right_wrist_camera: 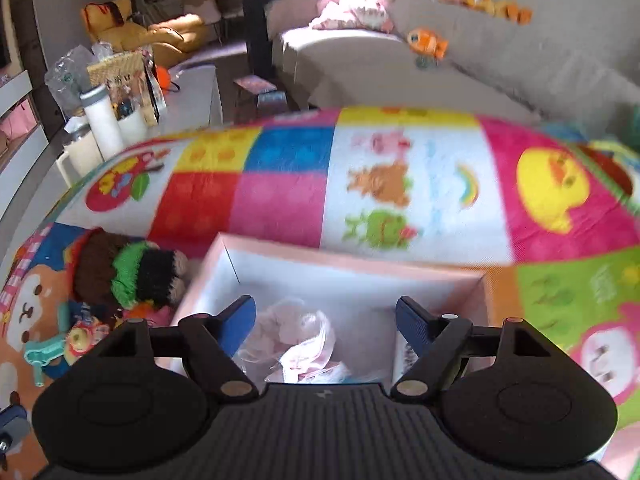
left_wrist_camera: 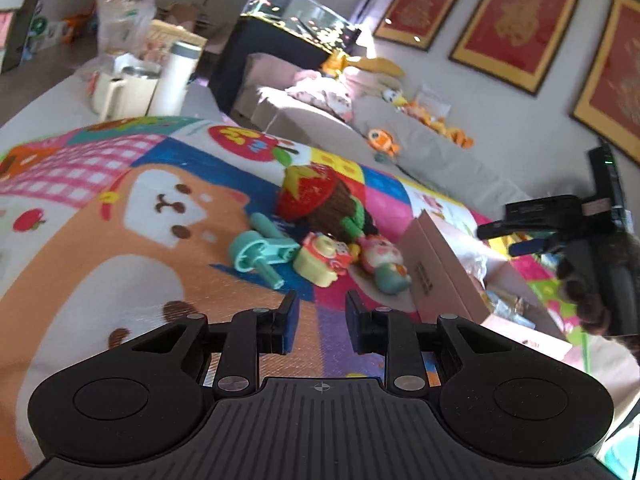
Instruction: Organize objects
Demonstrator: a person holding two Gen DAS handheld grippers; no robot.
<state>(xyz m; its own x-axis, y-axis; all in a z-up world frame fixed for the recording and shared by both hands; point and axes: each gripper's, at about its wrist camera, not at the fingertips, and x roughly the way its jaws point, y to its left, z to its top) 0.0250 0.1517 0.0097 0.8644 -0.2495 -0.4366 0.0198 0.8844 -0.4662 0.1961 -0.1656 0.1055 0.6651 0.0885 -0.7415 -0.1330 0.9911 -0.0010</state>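
Observation:
Small toys lie in a cluster on the colourful play mat [left_wrist_camera: 100,208]: a teal roller toy [left_wrist_camera: 256,254], a yellow toy camera [left_wrist_camera: 320,258], a pink and teal figure [left_wrist_camera: 386,266] and a knitted strawberry plush [left_wrist_camera: 320,196]. My left gripper [left_wrist_camera: 322,322] is open and empty, just short of the cluster. A pink box [right_wrist_camera: 344,264] stands to the right of the toys, with crumpled plastic wrapping [right_wrist_camera: 304,340] inside. My right gripper [right_wrist_camera: 326,320] is open and empty over the box. It also shows in the left wrist view [left_wrist_camera: 516,236]. The plush also shows in the right wrist view [right_wrist_camera: 132,276].
A grey sofa [left_wrist_camera: 420,140] with soft toys runs behind the mat. A low table at the far left holds a white bottle [left_wrist_camera: 176,76], mugs [left_wrist_camera: 120,92] and bags. Framed red pictures [left_wrist_camera: 516,20] hang on the wall.

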